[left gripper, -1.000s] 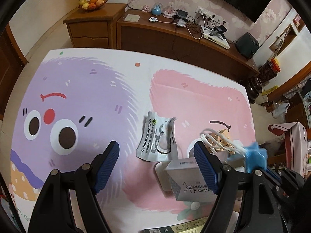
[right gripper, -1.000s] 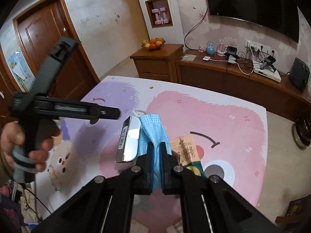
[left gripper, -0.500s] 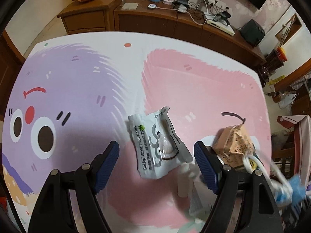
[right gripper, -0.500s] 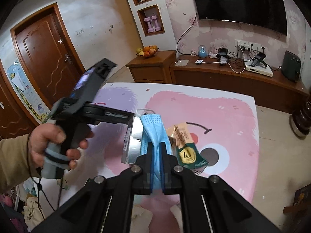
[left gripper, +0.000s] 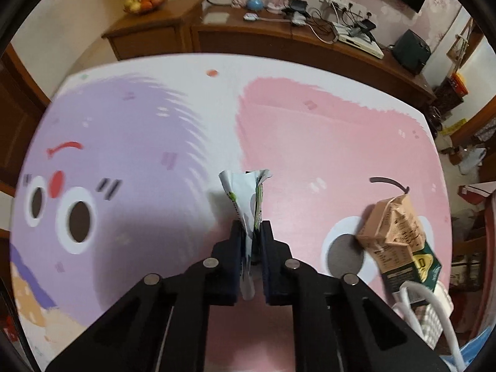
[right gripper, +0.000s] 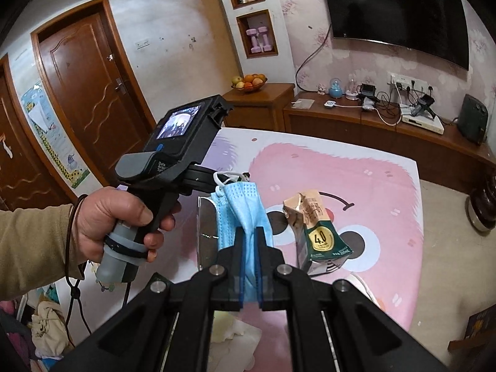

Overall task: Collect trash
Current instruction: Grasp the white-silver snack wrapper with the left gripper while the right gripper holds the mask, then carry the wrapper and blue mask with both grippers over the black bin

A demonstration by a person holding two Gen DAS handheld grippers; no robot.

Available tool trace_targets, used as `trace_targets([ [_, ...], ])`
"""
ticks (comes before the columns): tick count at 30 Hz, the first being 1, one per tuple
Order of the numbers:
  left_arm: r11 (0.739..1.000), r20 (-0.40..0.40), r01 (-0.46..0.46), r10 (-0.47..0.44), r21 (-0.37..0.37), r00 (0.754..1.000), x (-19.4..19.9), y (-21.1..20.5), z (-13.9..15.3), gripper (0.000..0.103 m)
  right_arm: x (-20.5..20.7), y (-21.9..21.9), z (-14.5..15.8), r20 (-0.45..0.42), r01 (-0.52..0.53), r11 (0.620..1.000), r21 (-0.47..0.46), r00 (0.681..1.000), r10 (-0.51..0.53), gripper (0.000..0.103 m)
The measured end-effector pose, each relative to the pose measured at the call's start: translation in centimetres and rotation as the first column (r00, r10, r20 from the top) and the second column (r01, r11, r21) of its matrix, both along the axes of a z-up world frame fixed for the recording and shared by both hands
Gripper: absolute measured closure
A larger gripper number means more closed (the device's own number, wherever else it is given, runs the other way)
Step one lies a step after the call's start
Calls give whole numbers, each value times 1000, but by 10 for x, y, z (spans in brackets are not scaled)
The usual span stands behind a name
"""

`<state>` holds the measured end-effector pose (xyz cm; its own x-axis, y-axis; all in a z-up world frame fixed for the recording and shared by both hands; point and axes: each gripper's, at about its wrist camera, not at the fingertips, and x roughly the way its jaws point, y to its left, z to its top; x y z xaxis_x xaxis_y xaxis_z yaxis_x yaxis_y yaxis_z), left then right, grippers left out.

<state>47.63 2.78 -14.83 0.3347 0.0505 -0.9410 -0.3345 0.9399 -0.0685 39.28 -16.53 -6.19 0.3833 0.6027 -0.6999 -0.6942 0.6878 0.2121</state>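
A white wrapper with green print [left gripper: 245,192] stands crumpled between the blue pads of my left gripper [left gripper: 251,229], whose jaws are closing and press on it just above the cartoon mat [left gripper: 310,130]. My right gripper [right gripper: 248,235] is shut on a blue face mask [right gripper: 241,207] that hangs over its fingers. A dented brown and green drink carton [left gripper: 393,232] stands on the mat to the right, also visible as the carton [right gripper: 316,226] in the right wrist view. There a hand [right gripper: 114,217] holds the left gripper's handle [right gripper: 179,142]; its fingers are hidden behind the mask.
A silver box [right gripper: 204,226] lies behind the mask. A white cable [left gripper: 434,316] and checked cloth sit at the mat's lower right. A wooden sideboard [left gripper: 279,34] with electronics and a fruit bowl [left gripper: 145,0] stands behind the mat. Crumpled pale paper [right gripper: 229,331] lies below the right gripper.
The left gripper came down over the white wrapper and its jaws closed on it, folding it upright. The right gripper, still gripping the mask, drifted sideways.
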Motion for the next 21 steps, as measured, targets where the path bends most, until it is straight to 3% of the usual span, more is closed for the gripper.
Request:
trace_targets([
  [8, 996, 64, -89, 87, 17, 994, -58, 30, 33, 96, -32, 28, 15, 76, -91, 995, -27, 993, 93, 99],
  [16, 995, 106, -104, 103, 3, 989, -137, 55, 71, 95, -74, 56, 27, 57, -140, 990, -19, 988, 141, 98],
  [21, 995, 105, -92, 95, -33, 990, -210, 59, 92, 95, -108, 69, 30, 34, -128, 992, -18, 991, 129, 98],
])
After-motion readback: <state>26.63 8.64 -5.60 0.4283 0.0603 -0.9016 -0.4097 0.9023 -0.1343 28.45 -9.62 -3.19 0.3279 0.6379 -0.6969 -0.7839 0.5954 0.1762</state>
